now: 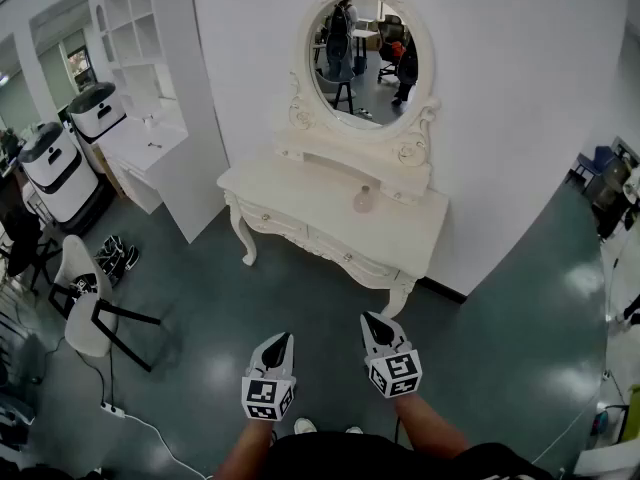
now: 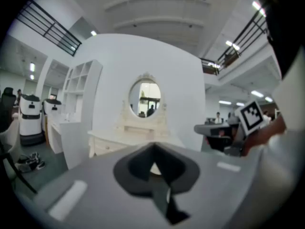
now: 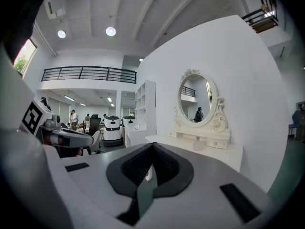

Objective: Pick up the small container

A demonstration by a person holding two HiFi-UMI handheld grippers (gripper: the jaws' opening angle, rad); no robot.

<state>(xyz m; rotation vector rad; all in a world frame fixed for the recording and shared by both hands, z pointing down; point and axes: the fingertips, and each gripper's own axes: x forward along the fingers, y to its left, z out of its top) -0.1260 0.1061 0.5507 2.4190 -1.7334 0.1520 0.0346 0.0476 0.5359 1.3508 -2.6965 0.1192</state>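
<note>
The small container (image 1: 362, 200), a pale pink bottle-like thing, stands on the white dressing table (image 1: 300, 193) below the oval mirror (image 1: 362, 50). It also shows small in the right gripper view as the container (image 3: 197, 147) on the table top. Both grippers hover over the grey floor well short of the table. My left gripper (image 1: 284, 338) has its jaws together with nothing in them, seen close as the left gripper (image 2: 153, 149). My right gripper (image 1: 368, 318) is also shut and empty, as the right gripper (image 3: 152, 146) shows. The left gripper's jaws hide the container in its own view.
A white chair with black legs (image 1: 82, 303) stands left, with shoes (image 1: 115, 256) on the floor beside it. A white shelf unit with desk (image 1: 150, 98) and two white machines (image 1: 60, 163) lie further left. A cable and power strip (image 1: 112, 408) lie near my feet.
</note>
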